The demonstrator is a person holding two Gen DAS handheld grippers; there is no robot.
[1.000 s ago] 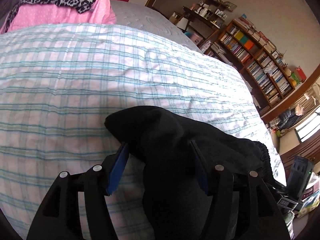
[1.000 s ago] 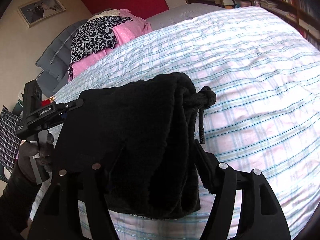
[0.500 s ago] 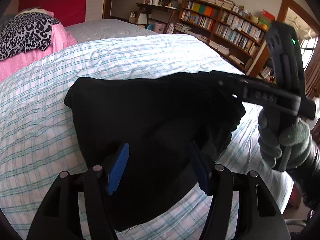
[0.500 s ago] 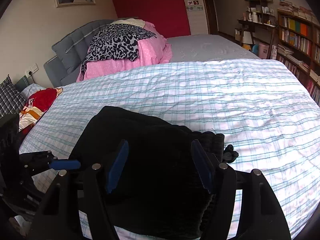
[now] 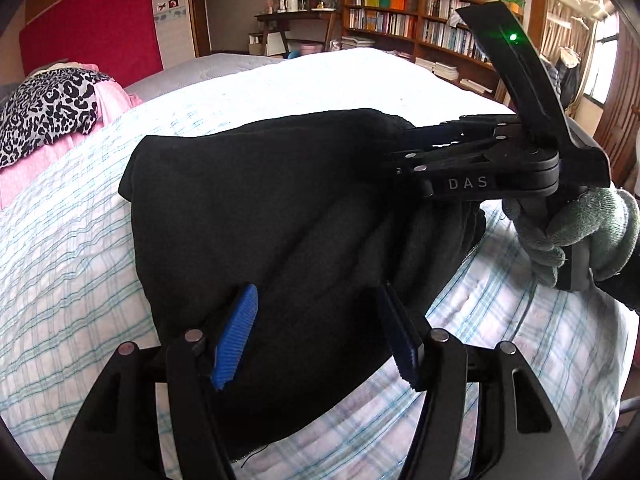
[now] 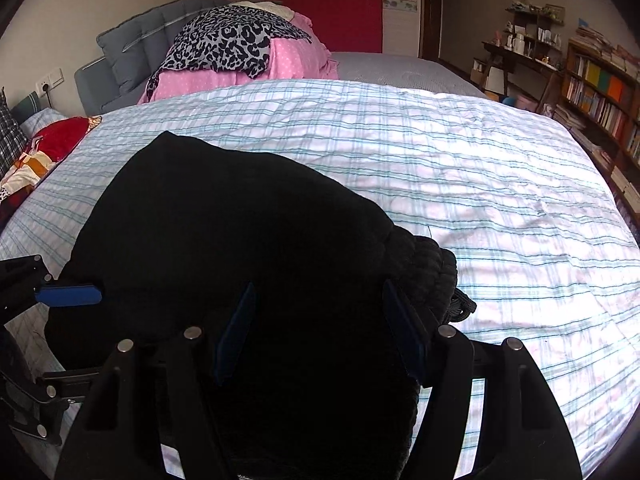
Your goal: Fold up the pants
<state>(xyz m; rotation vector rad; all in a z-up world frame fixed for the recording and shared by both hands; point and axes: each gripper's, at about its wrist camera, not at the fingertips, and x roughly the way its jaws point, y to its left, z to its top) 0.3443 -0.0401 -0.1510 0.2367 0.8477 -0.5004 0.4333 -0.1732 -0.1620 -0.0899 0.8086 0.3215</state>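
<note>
Pants [image 5: 280, 208]: black, thick-knit, already doubled into a compact bundle, lying on the blue-checked bedspread [image 5: 72, 240] near the foot-end edge closest to you. Elastic waistband and drawstring [image 6: 460, 304] sit at the bundle's right end, toward the bookshelves [image 5: 420, 28].

Left gripper [image 5: 320, 332]: your fingers stand spread, with the bundle's near left part filling the gap between the blue pads [image 5: 236, 336]. Cloth lies against both pads, but whether they actually press it I cannot tell; the fabric is too dark to read any pinch.

Right gripper [image 6: 320, 332]: same posture at the waistband end, fingers spread with black cloth between them; grip likewise unclear. From the left wrist view your gloved right hand [image 5: 572, 236] holds that tool level with the top of the bundle, tips laid over the waistband.

Reading: one tool at each end keeps the layers stacked and the edges square while the bundle settles on the bedspread. Both tools angle downward toward the bedspread, which suits pressing or setting down rather than lifting.

Pink bedding under a leopard-print cloth [image 6: 236, 40] lies well beyond the pants, at the headboard.
</note>
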